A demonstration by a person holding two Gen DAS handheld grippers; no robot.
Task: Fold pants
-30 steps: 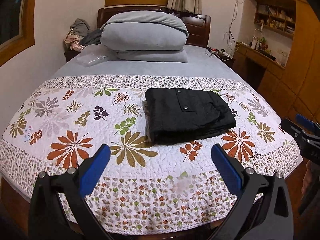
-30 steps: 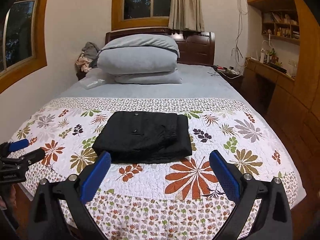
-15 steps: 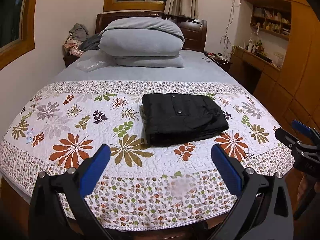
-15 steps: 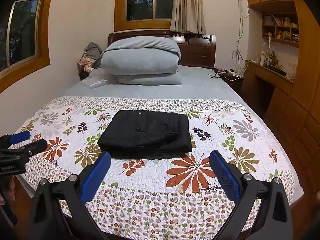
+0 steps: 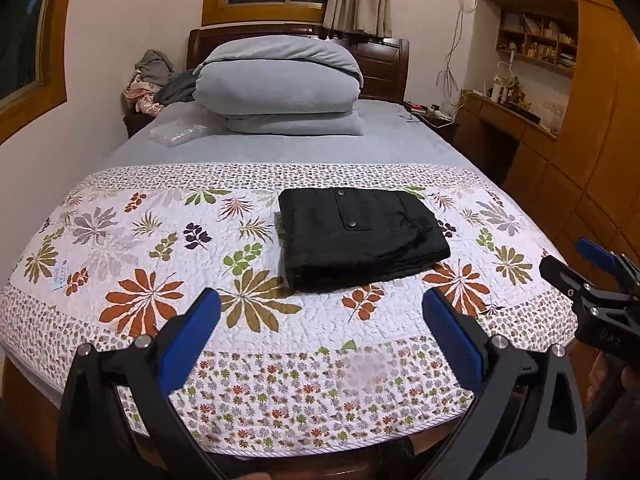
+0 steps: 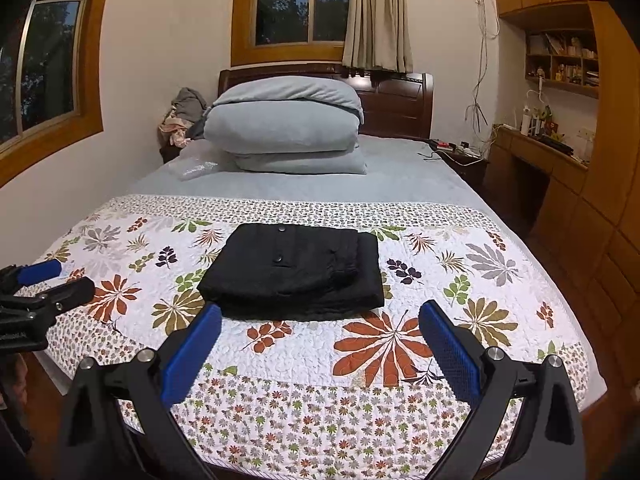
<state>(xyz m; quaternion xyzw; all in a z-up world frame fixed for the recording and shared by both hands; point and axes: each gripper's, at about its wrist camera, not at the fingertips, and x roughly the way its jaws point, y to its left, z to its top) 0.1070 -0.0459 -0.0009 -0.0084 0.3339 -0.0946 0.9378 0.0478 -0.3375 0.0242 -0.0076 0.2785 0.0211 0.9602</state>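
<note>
The black pants (image 5: 360, 236) lie folded into a compact rectangle on the floral quilt (image 5: 160, 264), with snap buttons showing on top. They also show in the right wrist view (image 6: 292, 272). My left gripper (image 5: 320, 320) is open and empty, held above the foot of the bed, well short of the pants. My right gripper (image 6: 320, 332) is open and empty, also back from the pants. Each gripper shows at the edge of the other's view: the right one (image 5: 592, 276) and the left one (image 6: 44, 284).
Stacked grey pillows (image 5: 280, 88) sit at the dark wooden headboard (image 6: 400, 100). A heap of clothes (image 5: 150, 80) lies at the back left. A wooden desk and shelves (image 6: 560, 148) line the right wall. A clear plastic bag (image 5: 180, 134) lies on the grey sheet.
Both grippers have drawn back and risen away from the folded pants, which look smaller and farther now. Both stay open. The pants have not moved.
</note>
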